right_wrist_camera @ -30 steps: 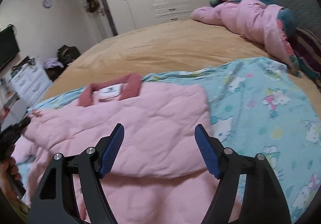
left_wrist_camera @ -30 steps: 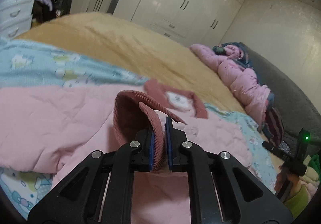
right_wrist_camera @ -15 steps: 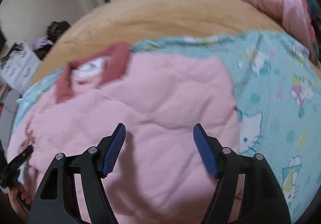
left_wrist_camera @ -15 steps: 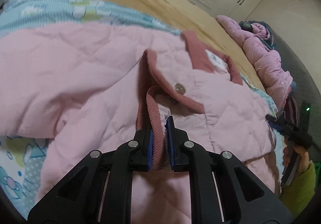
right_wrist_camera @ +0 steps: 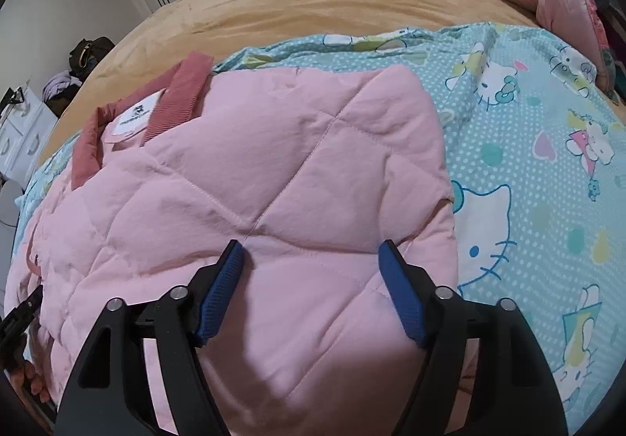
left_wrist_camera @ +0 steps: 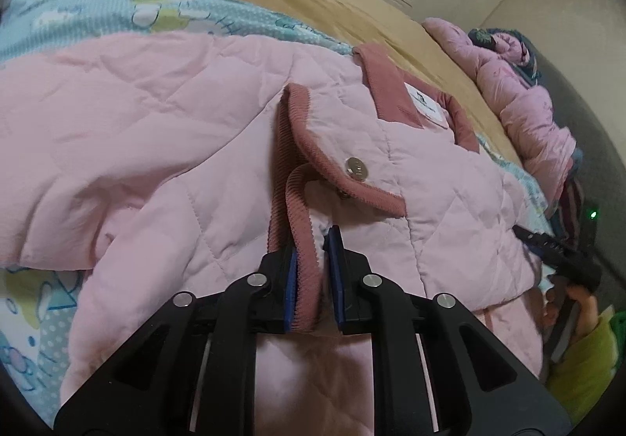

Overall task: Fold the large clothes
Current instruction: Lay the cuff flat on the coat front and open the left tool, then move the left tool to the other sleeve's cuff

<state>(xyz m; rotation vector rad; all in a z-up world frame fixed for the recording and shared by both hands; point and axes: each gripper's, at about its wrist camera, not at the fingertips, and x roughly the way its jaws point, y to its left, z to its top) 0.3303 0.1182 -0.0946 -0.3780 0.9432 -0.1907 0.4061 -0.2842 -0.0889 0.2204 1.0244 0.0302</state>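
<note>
Pink quilted jacket (right_wrist_camera: 274, 178) was laid on the bed (right_wrist_camera: 313, 6). Its corduroy cuff (left_wrist_camera: 303, 279) was pinched in the left claw (left_wrist_camera: 313, 279); right claw (right_wrist_camera: 313, 291) was held apart above. Judged: sleeve fold-in, release next.

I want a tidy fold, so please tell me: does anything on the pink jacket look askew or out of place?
Yes. The dark pink cuff stands up on edge between the left gripper fingers, curled over the pink jacket rather than lying flat.
</note>
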